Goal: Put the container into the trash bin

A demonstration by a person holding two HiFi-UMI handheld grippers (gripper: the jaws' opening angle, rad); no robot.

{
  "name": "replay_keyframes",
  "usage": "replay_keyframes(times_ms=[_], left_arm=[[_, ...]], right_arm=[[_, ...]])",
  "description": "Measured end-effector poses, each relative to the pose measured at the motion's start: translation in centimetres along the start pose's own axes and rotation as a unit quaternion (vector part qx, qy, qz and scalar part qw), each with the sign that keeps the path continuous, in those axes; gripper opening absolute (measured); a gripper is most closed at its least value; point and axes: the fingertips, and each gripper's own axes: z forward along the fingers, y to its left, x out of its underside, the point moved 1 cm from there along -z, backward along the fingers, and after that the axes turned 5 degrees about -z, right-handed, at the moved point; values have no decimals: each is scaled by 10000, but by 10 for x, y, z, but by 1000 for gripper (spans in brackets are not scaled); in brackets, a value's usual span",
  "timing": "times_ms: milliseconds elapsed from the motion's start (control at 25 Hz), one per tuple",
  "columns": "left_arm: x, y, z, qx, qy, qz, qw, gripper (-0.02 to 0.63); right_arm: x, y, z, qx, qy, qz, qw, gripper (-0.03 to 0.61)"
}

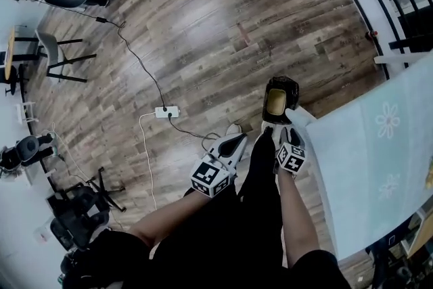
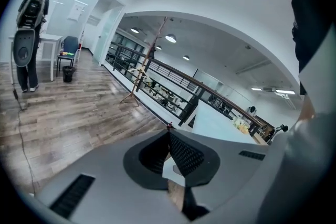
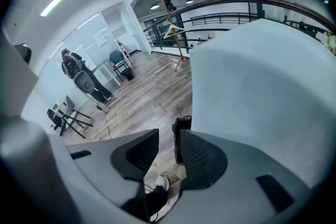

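I see no container in either gripper; the pale patch inside the black trash bin (image 1: 280, 99) may be it, I judge. The bin stands on the floor at the counter (image 1: 369, 159) corner, just ahead of me. My right gripper (image 3: 169, 131) fingers stand narrowly apart, empty; my left gripper (image 2: 169, 134) fingers are pressed together, empty.

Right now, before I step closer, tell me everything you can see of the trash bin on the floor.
The trash bin is small and black and looks like plastic, with rounded corners and an open top; no lid shows. It stands upright on the wood floor, beside the corner of the cloth-covered table. Its inside looks tan; I can't tell whether that is a liner or something lying in it. The right gripper hangs close to it and appears not to touch it.
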Motion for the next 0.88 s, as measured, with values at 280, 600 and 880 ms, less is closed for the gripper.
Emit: replay_keyframes(times_ms=[280, 600, 880], left_arm=[[-9, 0, -49, 541, 97, 518, 9971, 15], [-23, -56, -67, 1562, 114, 994, 9826, 15], [-4, -115, -82, 2273, 367, 1475, 9619, 15]], right_arm=[[-11, 48, -81, -169, -594, 182, 9979, 95], [-35, 72, -183, 135, -1503, 463, 9875, 44], [-21, 62, -272, 456, -2178, 1025, 9695, 41]])
